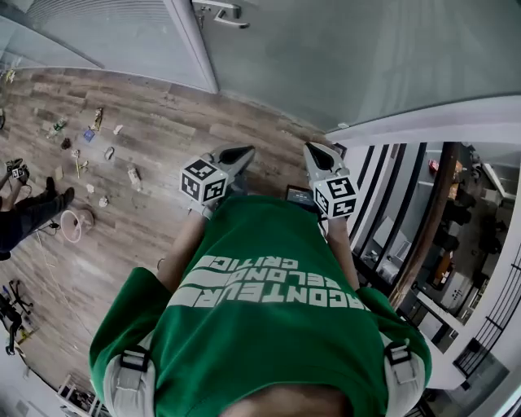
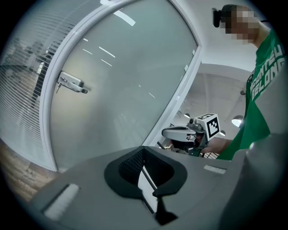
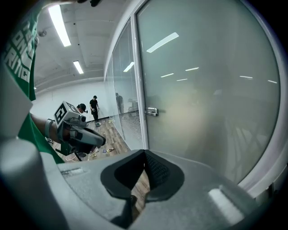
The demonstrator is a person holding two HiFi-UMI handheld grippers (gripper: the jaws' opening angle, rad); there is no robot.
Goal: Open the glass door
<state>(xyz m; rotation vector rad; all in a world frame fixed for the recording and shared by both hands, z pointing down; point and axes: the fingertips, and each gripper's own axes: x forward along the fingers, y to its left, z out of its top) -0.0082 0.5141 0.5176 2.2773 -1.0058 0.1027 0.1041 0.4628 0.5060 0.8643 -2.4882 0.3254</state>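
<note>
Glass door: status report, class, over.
Left gripper, right gripper: jaws shut, empty. Glass door closed, handle untouched, out of reach ahead. Nothing blocking.

Glass door (image 1: 342, 57): frosted, matt, translucent, only soft glare off the lights. Handle (image 2: 72, 83): satin metal, smooth. Door frame (image 1: 195, 49): white, smooth, slight sheen. Floor (image 1: 163, 138): wood-look planks, visible grain, low gloss. My left gripper (image 2: 143, 149) and right gripper (image 3: 145, 152): grey matt plastic shells. My fingers (image 2: 131, 166): black, fine ribbed texture, rubbery look. Marker cubes (image 1: 203, 181): matt white, black print. My shirt (image 1: 260, 326): green cloth, white print
</note>
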